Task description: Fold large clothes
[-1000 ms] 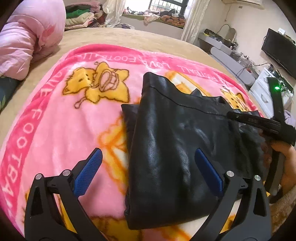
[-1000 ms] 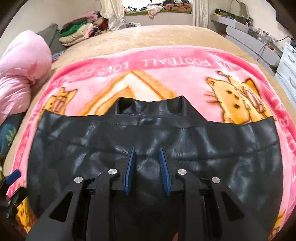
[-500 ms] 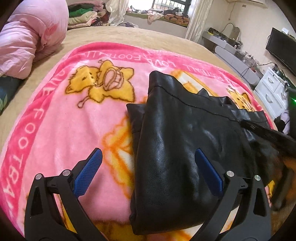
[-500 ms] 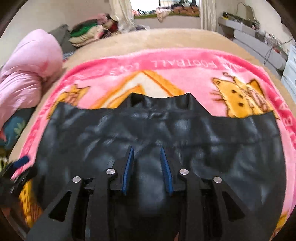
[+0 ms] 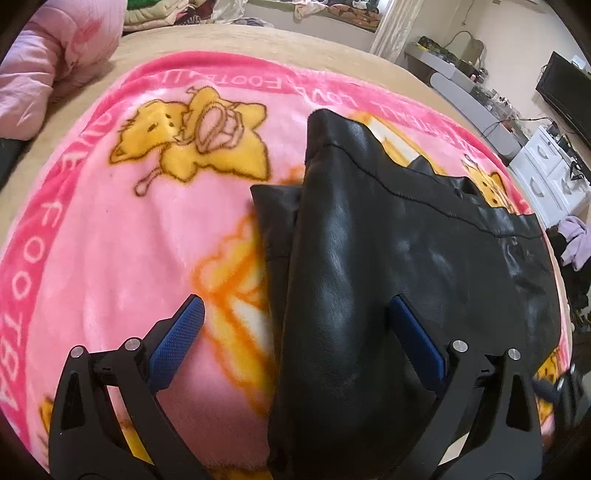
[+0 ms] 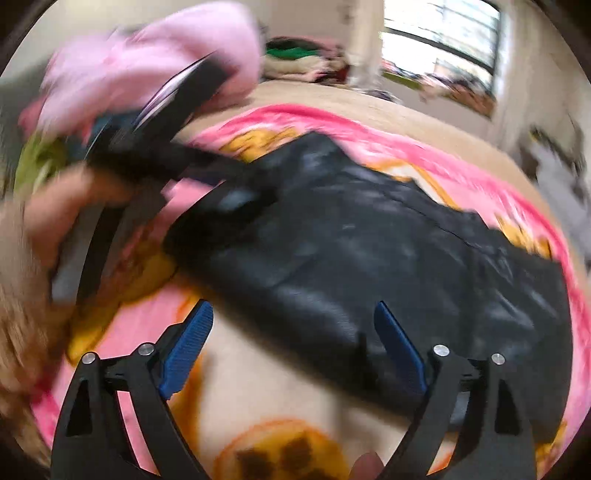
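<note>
A black leather-look garment [image 5: 388, 258] lies folded on a pink cartoon blanket [image 5: 129, 221] on the bed. My left gripper [image 5: 299, 339] is open and empty, its jaws wide apart over the garment's near left edge. My right gripper [image 6: 295, 339] is open and empty, above the near edge of the garment [image 6: 388, 251]; this view is motion-blurred. In the right wrist view the left gripper [image 6: 177, 122] and the hand holding it show at the upper left.
A pink quilt [image 5: 48, 59] lies at the bed's far left. Folded clothes [image 5: 162, 14] are stacked behind. White drawers [image 5: 550, 173] and a TV [image 5: 565, 92] stand at the right. A grey bench [image 5: 469, 99] runs along the wall.
My right gripper has opened, let go of the garment and swung back and left. My left gripper has moved slightly closer and stays open.
</note>
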`<action>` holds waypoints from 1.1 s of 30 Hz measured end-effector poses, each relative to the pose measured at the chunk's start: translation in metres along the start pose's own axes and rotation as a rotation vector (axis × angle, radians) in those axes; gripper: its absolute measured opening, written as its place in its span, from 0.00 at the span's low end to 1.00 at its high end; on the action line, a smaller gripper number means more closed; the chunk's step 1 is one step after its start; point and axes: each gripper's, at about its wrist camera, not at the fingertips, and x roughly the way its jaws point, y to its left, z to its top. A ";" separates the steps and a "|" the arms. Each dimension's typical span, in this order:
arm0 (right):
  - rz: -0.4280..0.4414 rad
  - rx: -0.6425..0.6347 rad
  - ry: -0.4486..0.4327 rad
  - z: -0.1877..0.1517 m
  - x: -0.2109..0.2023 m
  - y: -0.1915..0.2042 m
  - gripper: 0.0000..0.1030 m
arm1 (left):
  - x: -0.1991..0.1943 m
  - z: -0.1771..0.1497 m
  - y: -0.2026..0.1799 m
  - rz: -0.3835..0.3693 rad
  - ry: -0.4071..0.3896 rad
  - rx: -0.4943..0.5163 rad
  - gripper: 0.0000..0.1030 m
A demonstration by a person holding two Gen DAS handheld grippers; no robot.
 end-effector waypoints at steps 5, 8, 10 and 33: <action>-0.123 -0.153 0.015 0.005 0.034 0.033 0.87 | -0.004 0.007 0.003 0.013 -0.009 -0.003 0.91; -0.207 -0.213 0.025 0.009 0.053 0.043 0.87 | -0.005 0.008 0.007 0.008 -0.006 -0.014 0.91; -0.235 -0.238 0.012 0.011 0.059 0.046 0.87 | -0.005 0.009 0.008 0.009 -0.004 -0.011 0.91; -0.294 -0.282 -0.198 0.020 0.009 0.046 0.21 | 0.011 0.004 0.018 -0.377 0.130 -0.228 0.67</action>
